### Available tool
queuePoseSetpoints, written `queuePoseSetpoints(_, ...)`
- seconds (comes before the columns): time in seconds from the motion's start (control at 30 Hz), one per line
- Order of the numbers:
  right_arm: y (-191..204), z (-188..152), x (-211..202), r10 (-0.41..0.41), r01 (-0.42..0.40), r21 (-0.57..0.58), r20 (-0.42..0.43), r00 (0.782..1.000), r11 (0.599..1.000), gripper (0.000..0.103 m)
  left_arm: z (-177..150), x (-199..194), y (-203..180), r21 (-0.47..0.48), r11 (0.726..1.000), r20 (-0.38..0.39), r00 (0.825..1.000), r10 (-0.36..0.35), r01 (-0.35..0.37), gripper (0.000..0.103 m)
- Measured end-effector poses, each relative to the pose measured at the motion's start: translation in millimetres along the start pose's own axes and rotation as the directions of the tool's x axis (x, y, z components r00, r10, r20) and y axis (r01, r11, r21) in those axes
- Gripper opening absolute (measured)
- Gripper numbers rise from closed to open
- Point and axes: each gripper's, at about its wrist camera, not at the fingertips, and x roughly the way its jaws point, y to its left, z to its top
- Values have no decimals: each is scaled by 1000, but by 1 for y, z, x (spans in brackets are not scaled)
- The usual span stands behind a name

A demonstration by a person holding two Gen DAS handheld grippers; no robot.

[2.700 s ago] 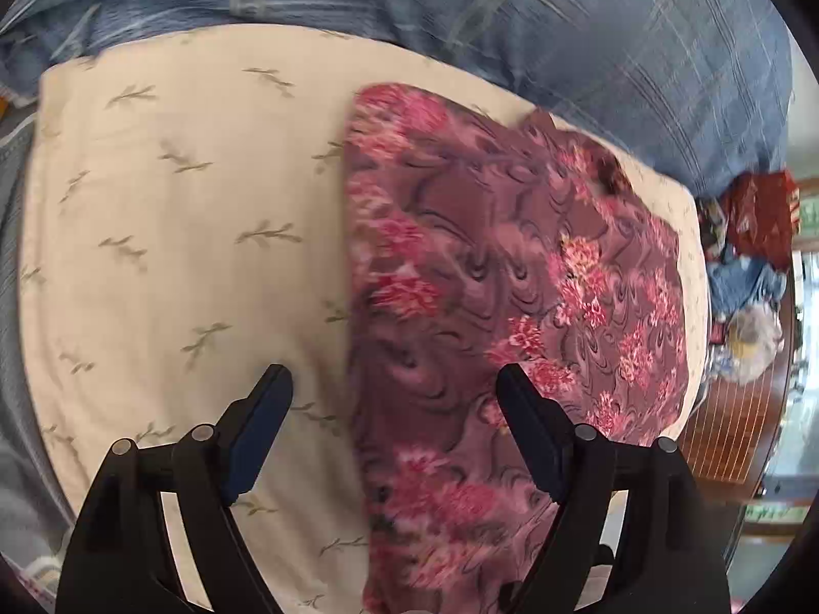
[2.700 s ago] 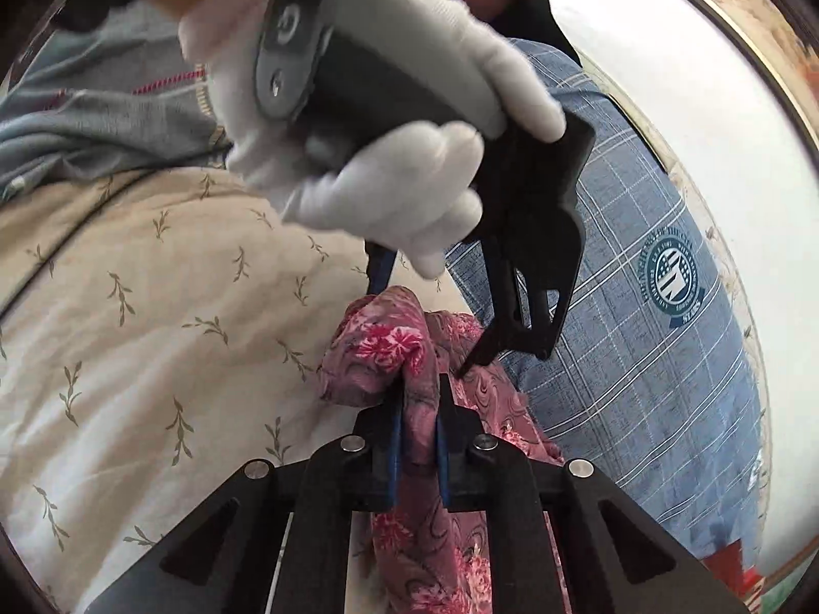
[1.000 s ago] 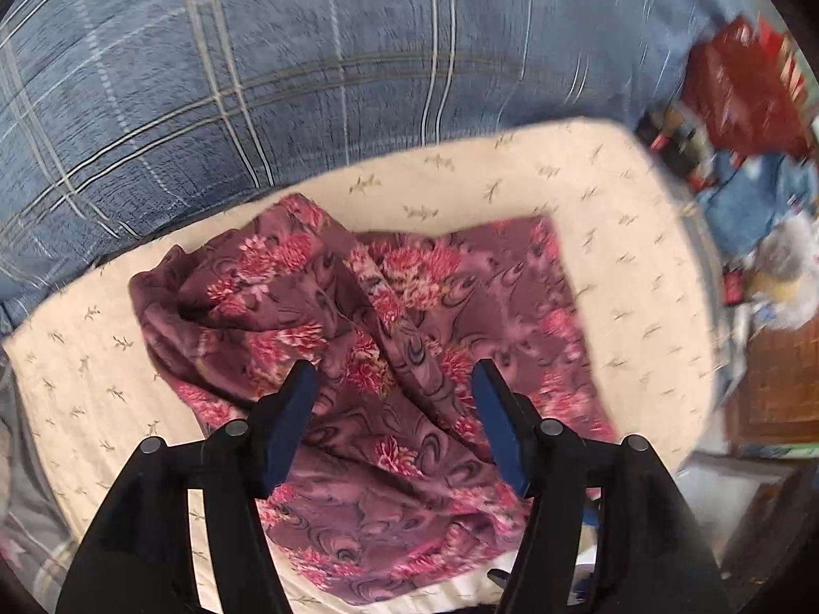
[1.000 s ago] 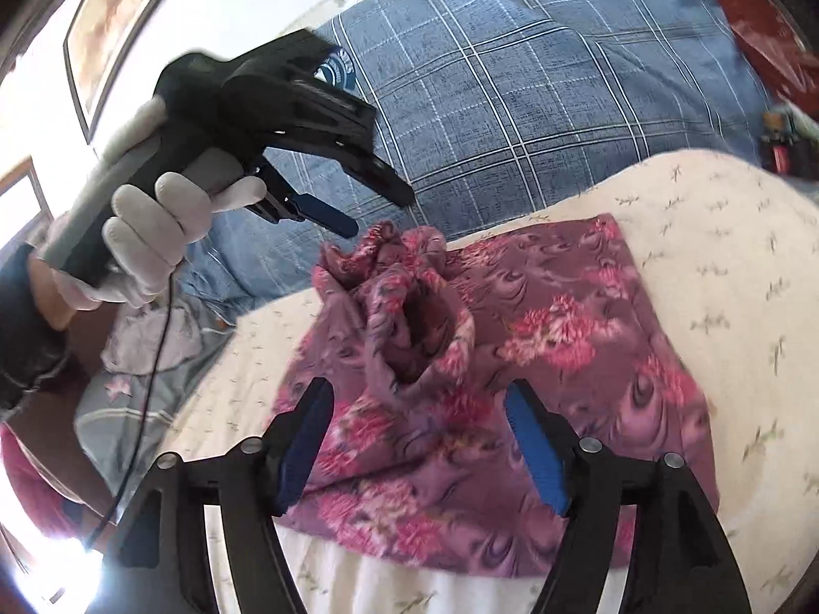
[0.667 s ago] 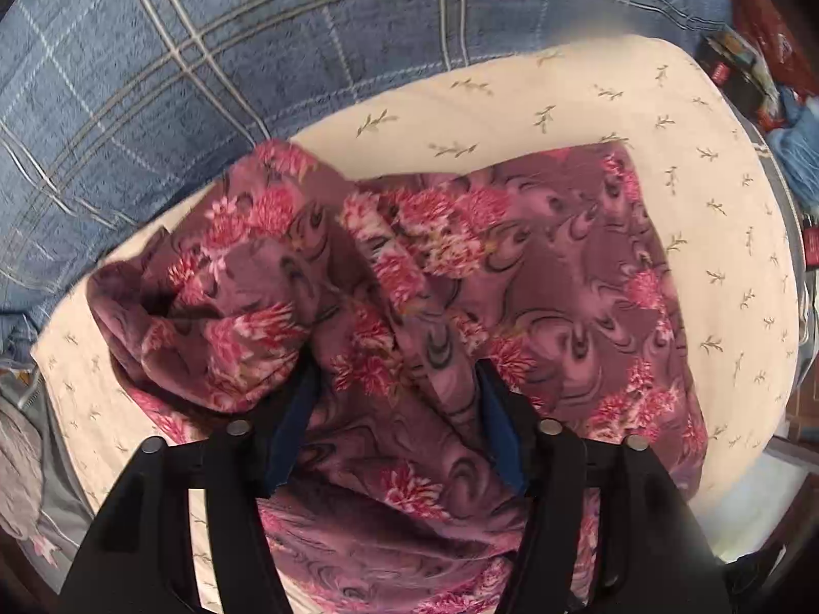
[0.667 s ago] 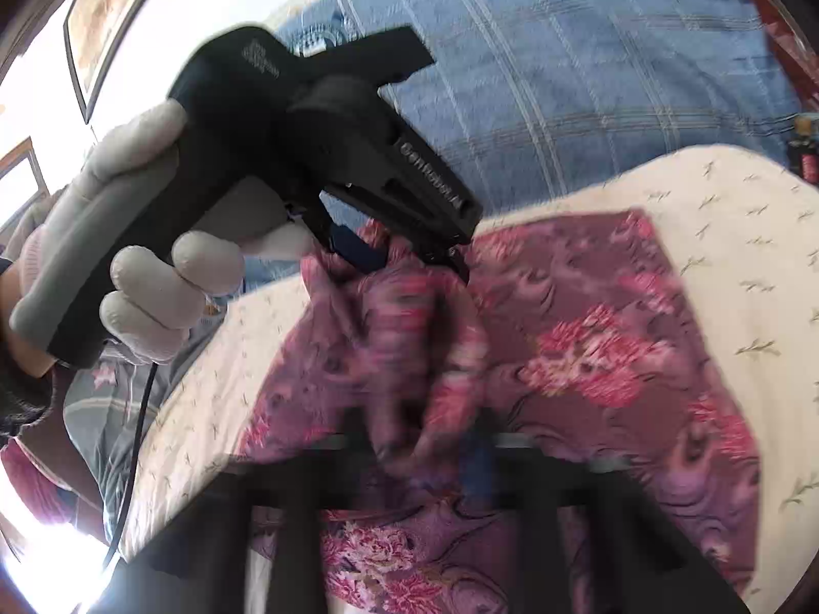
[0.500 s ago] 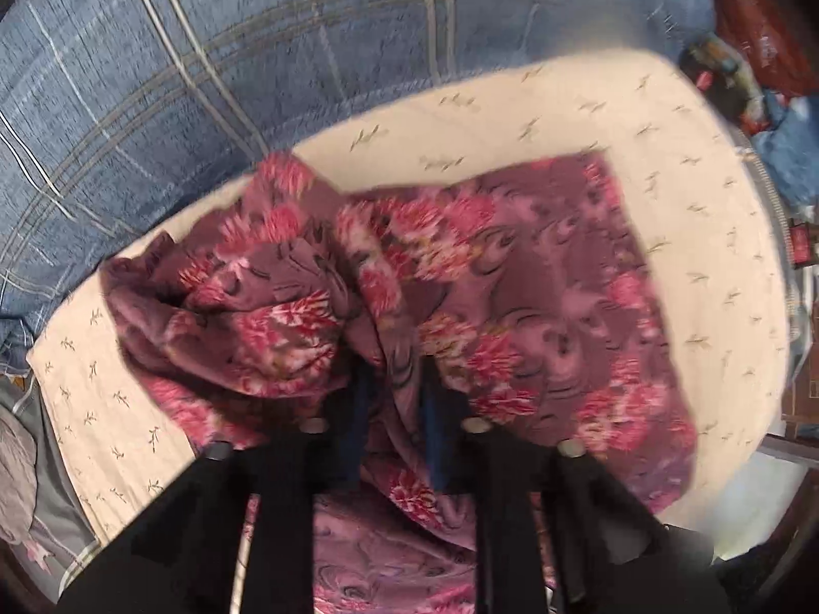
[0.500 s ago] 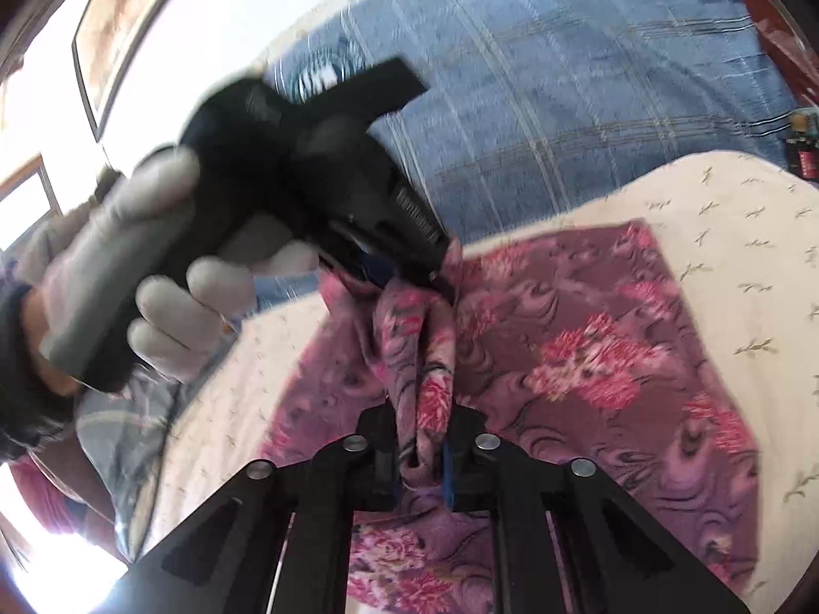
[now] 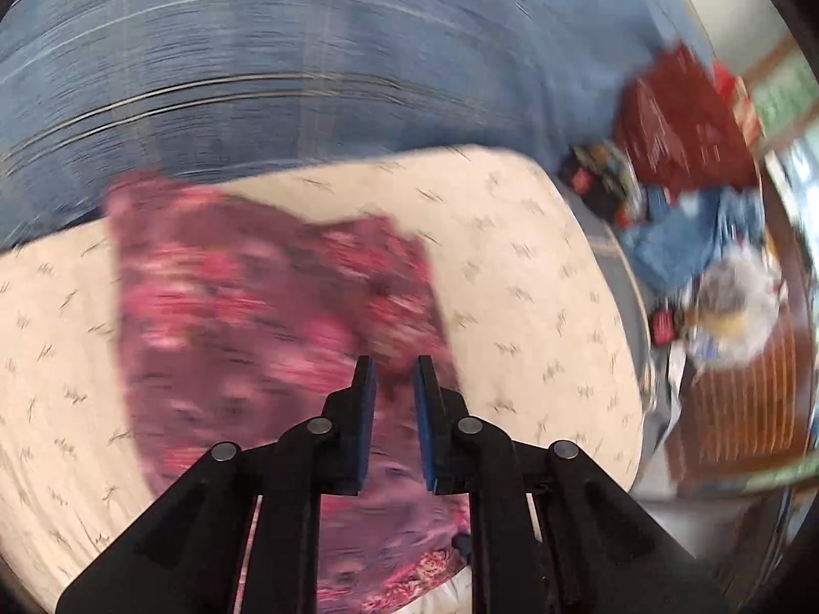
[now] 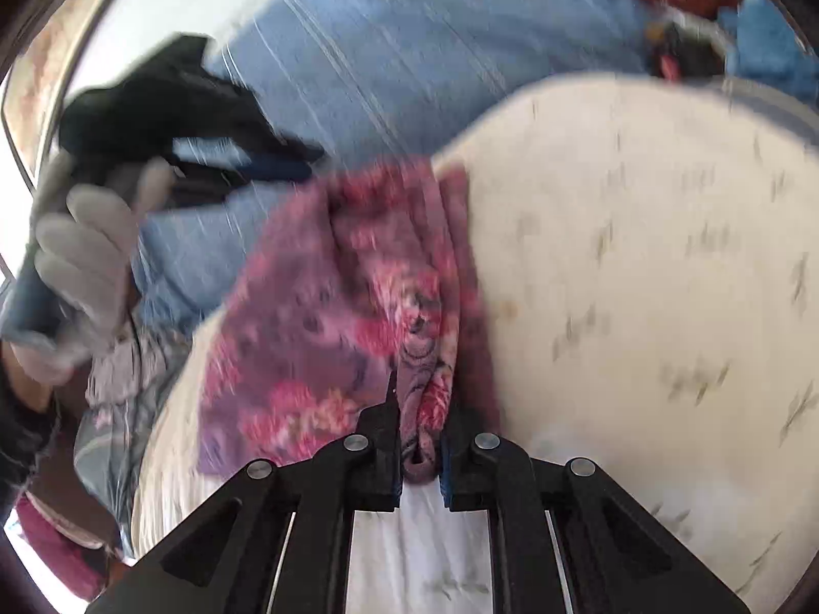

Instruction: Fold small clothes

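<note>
Both claws, the right gripper (image 10: 418, 440) and left gripper (image 9: 393, 409), pinched bunched folds of the floral garment (image 10: 332, 307) to drag it flat for folding.

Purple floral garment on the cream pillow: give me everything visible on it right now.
The purple floral garment is thin, soft cloth printed with pink-red flowers and dark swirls. It lies crumpled and partly bunched on the cream leaf-print pillow, its far edge near the blue checked bedding. The right gripper is shut on a gathered fold at its near edge; the left gripper is shut on another fold. Both views are motion-blurred, so seams and garment type cannot be told.
</note>
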Motion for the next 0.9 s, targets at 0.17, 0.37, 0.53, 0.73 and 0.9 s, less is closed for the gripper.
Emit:
queuePoseSetpoints(0.17, 14, 27, -36, 13, -8, -71, 73, 997, 997, 19, -3, -24, 71, -143, 989, 64, 997, 35, -25, 28)
queuePoseSetpoints(0.37, 28, 107, -8, 127, -127, -5, 80, 989, 992, 35, -28, -7, 118, -257, 966, 20, 1000, 8, -2, 28)
queuePoseSetpoints(0.53, 35, 137, 76, 84, -78, 98, -60, 995, 992, 39, -41, 2, 114, -210, 978, 21, 1000, 8, -3, 32)
queuePoseSetpoints(0.73, 45, 144, 111, 82, -75, 71, -95, 992, 995, 8, -39, -12, 125, -195, 980, 39, 999, -29, 36, 32)
queuePoseSetpoints(0.9, 23, 172, 88, 51, -58, 164, 42, 998, 985, 7, -35, 0, 125, -192, 981, 79, 997, -18, 33, 43)
